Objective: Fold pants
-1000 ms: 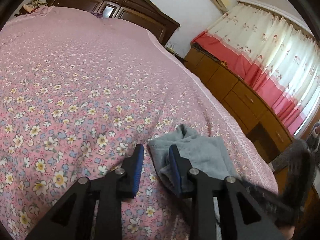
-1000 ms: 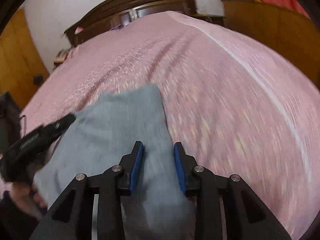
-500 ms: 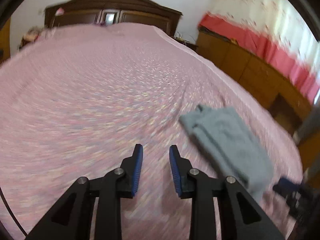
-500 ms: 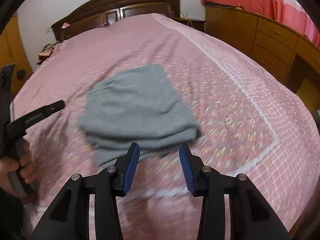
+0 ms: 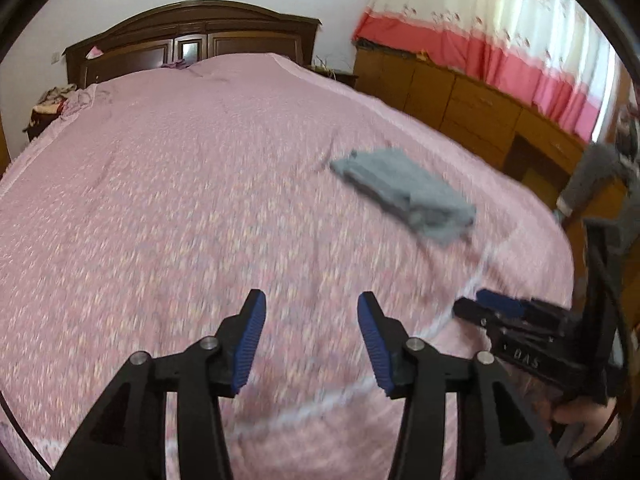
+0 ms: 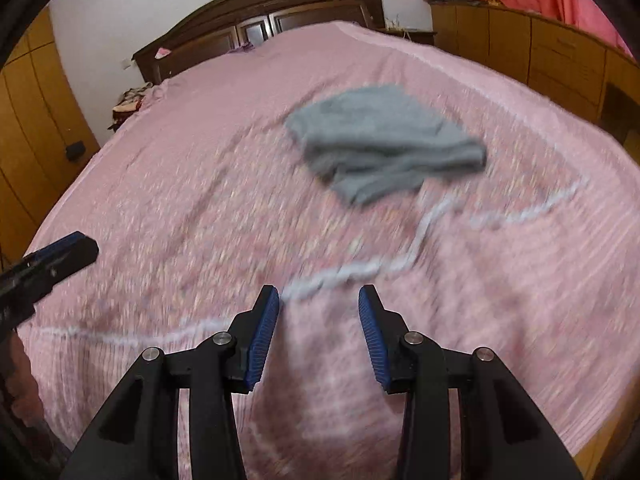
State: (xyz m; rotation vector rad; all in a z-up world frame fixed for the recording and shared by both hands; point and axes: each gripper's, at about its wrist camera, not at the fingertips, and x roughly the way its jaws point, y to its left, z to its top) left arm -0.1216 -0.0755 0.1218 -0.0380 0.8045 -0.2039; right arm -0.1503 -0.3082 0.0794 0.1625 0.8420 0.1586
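The grey pants [image 5: 404,192] lie folded in a compact stack on the pink floral bedspread [image 5: 160,200], near the bed's right side. They also show in the right wrist view [image 6: 384,140], ahead of the fingers. My left gripper [image 5: 310,320] is open and empty, well back from the pants, above the bedspread. My right gripper [image 6: 318,312] is open and empty, also back near the bed's foot. The right gripper shows in the left wrist view [image 5: 496,306], and the left gripper in the right wrist view [image 6: 60,252]. Both views are motion-blurred.
A dark wooden headboard [image 5: 192,36] stands at the far end. Wooden cabinets [image 5: 460,104] under red and white curtains [image 5: 500,32] line the right wall. A wooden wardrobe [image 6: 28,120] is on the left. Clothes [image 5: 52,98] lie at the bed's far left corner.
Both grippers have let go of the pants and pulled back toward the bed's foot. Their jaws have opened wider. The folded pants stay on the bed.
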